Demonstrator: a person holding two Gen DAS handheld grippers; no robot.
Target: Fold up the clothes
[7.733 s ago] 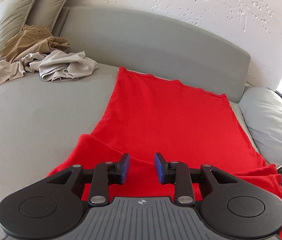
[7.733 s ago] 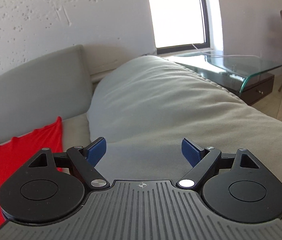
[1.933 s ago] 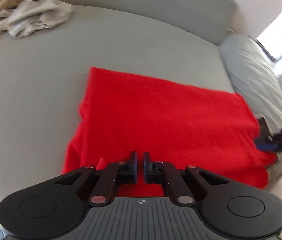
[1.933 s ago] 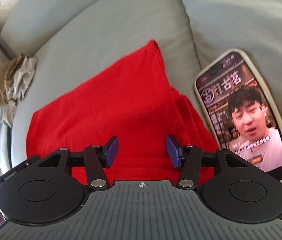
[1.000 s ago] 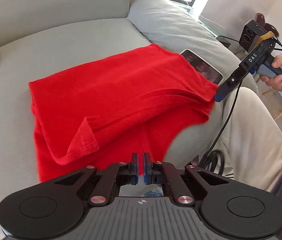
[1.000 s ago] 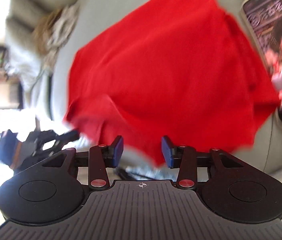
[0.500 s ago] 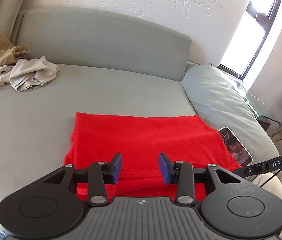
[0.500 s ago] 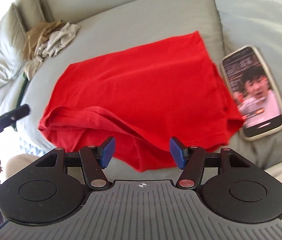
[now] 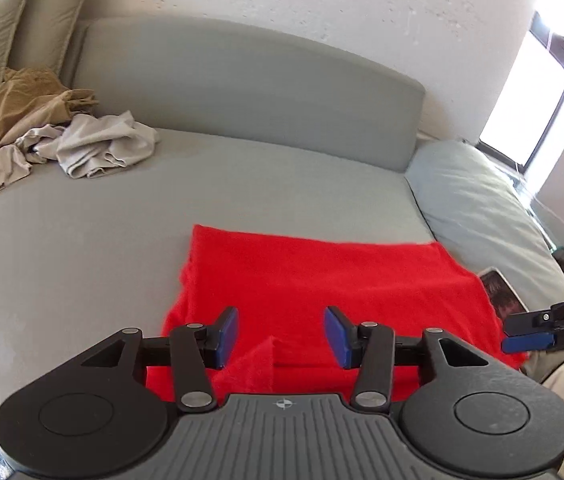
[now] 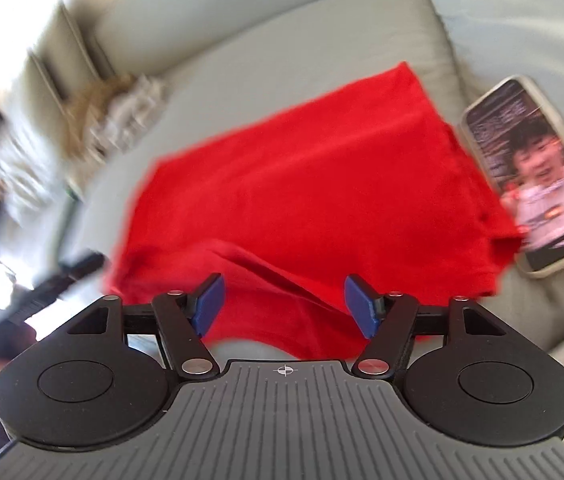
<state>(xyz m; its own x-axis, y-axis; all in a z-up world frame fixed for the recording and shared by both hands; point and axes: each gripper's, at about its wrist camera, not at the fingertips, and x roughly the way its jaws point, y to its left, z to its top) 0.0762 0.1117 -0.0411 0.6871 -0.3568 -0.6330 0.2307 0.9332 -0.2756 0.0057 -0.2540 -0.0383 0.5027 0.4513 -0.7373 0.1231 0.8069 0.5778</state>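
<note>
Hovering over the near edge of the shirt (image 9: pixel 322 280), the left gripper (image 9: pixel 281 335) has its jaws spread wide with nothing between them. Left wrist view: red shirt lies folded into a band on the grey sofa (image 9: pixel 82 260), long axis running left to right, ahead of and just below the fingers. A small peak of cloth stands up at the near hem, right between the jaws. The right gripper (image 9: pixel 522 345) shows at the far right edge, beside the shirt's right end; its opening is not clear from here. Phone (image 9: pixel 500 292) lies just past that right end, partly covered by the shirt's corner. Pile of beige clothes (image 9: pixel 62 144) sits well apart at the far left. Right wrist view (blurred): right gripper (image 10: pixel 284 306) spread wide too, empty, over the shirt (image 10: pixel 322 184) from its right side. It shows what the left view hides: a loose layer sagging off the near sofa edge, and the phone (image 10: pixel 534 176) with its screen lit, touching the shirt's right corner. Judgement: each gripper is nearest its own end of the near hem, so a next fold likely takes that hem away toward the backrest; the phone could get dragged.
</note>
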